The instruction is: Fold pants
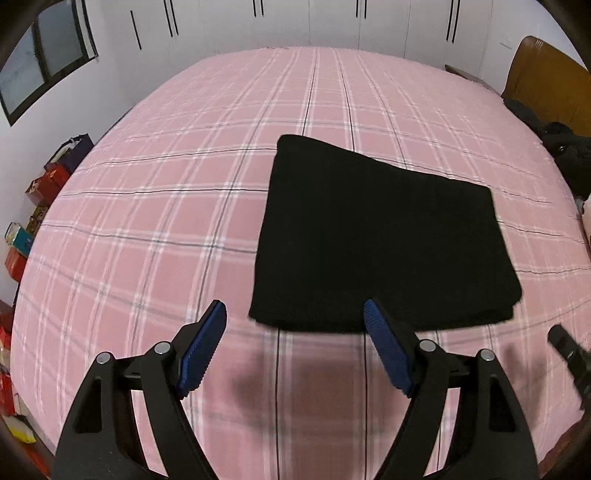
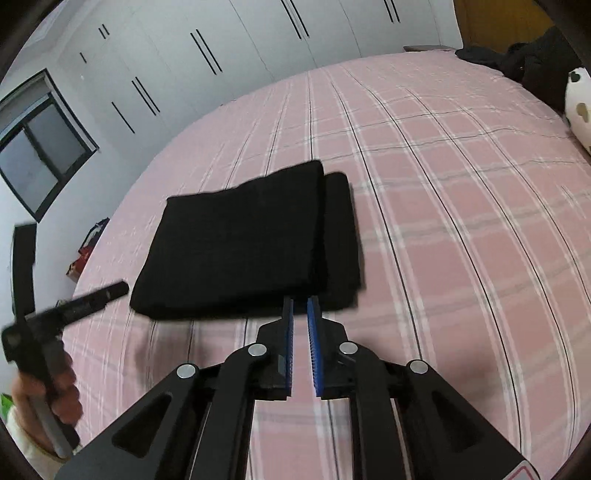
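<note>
The black pants [image 1: 380, 236] lie folded into a flat, layered rectangle on the pink plaid bed [image 1: 166, 206]; they also show in the right wrist view [image 2: 251, 243]. My left gripper [image 1: 295, 314] is open and empty, just above the bed at the pants' near edge. My right gripper [image 2: 300, 306] is nearly shut with a narrow gap between its blue pads, empty, at the near right corner of the pants. The left gripper also shows, blurred, in the right wrist view [image 2: 92, 295], held by a hand.
White wardrobes [image 1: 295, 22] line the far side. A wooden headboard [image 1: 546, 81] with dark clothes [image 1: 569, 155] stands at the right. Boxes and bags [image 1: 40, 192] are stacked on the floor at the left. A white plush toy [image 2: 580, 107] lies at the bed's right edge.
</note>
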A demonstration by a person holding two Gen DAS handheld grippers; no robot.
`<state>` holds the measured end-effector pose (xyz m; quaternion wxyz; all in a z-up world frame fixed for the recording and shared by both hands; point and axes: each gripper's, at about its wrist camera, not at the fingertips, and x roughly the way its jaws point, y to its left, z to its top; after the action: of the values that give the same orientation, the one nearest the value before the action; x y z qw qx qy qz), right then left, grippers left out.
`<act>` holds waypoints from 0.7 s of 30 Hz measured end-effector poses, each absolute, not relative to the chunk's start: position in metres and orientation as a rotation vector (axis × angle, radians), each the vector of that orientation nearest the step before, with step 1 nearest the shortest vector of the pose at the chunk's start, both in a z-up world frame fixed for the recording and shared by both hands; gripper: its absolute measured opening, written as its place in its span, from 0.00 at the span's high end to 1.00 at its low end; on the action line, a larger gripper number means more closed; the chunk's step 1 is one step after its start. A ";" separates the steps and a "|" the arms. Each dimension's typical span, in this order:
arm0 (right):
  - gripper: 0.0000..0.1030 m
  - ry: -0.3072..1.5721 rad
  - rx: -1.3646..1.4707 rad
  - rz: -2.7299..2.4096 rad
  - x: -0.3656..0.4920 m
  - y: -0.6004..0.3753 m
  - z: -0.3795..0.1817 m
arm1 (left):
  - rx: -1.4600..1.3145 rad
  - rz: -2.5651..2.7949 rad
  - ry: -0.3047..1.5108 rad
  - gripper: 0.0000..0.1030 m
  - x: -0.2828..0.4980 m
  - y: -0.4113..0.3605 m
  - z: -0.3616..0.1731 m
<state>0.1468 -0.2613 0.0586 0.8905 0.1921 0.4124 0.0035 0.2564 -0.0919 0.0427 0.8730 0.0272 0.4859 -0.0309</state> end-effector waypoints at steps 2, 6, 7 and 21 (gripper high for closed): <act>0.40 0.824 0.368 -0.038 0.139 -0.260 0.055 | 0.072 -0.061 0.995 0.27 0.238 -0.091 0.051; 0.30 0.728 0.260 -0.126 0.092 -0.246 0.054 | 0.097 -0.055 0.946 0.12 0.195 -0.085 0.053; 0.25 0.730 0.243 -0.138 0.084 -0.241 0.051 | 0.097 -0.060 0.933 0.12 0.181 -0.083 0.051; 0.24 0.803 0.330 -0.116 0.044 -0.229 0.005 | -0.012 -0.073 0.893 0.12 0.099 -0.051 -0.022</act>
<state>0.0442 -0.2290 0.0052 0.9057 0.1596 0.3887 -0.0563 0.0986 -0.0509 -0.0219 0.9012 -0.0056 0.4319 -0.0351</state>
